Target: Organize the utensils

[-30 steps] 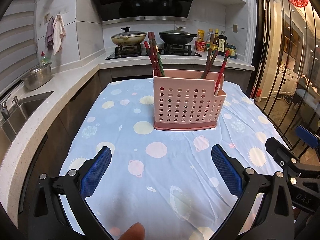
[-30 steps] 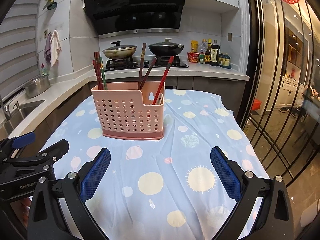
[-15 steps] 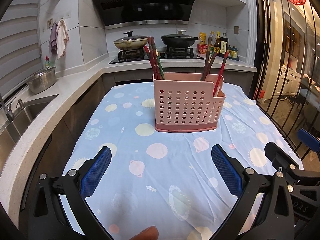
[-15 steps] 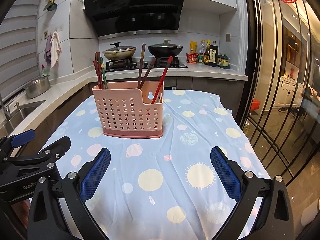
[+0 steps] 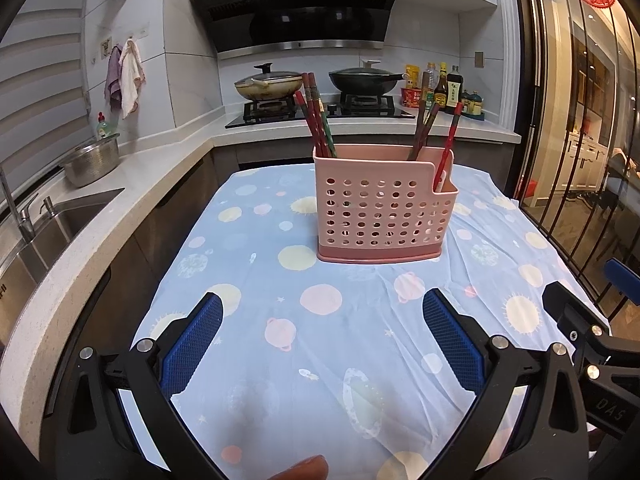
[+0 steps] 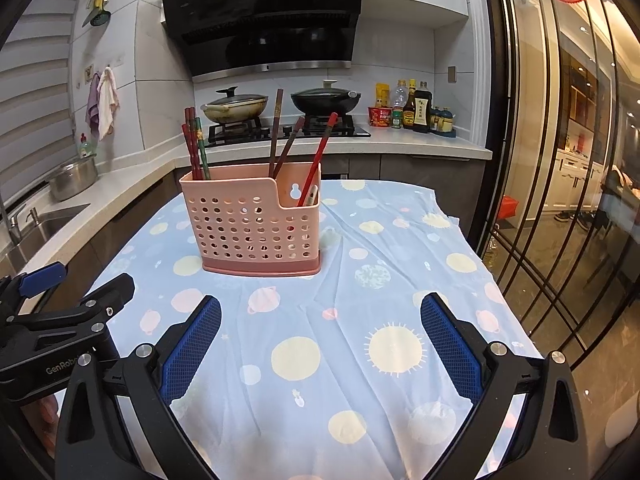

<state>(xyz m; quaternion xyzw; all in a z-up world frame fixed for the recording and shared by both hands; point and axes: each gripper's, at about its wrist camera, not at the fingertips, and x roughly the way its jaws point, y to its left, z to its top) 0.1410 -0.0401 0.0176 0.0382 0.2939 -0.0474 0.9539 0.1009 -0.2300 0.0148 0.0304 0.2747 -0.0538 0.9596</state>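
Observation:
A pink perforated utensil holder (image 5: 380, 208) stands upright on the blue patterned tablecloth (image 5: 320, 344); it also shows in the right wrist view (image 6: 254, 226). Red and dark chopsticks (image 5: 318, 114) stand in its left compartment, others (image 5: 426, 128) in the right side, and one red chopstick (image 6: 318, 156) leans in the low right pocket. My left gripper (image 5: 322, 338) is open and empty, well short of the holder. My right gripper (image 6: 320, 338) is open and empty, to the right of the left one.
A counter with a sink (image 5: 48, 232) and a steel bowl (image 5: 92, 158) runs along the left. A stove with two pans (image 5: 312, 84) and bottles (image 5: 444, 92) stands behind the table. Glass doors (image 6: 560, 160) close the right side.
Both grippers have lifted and tilted up slightly, so the holder sits a little lower in the views. Both stay open and empty.

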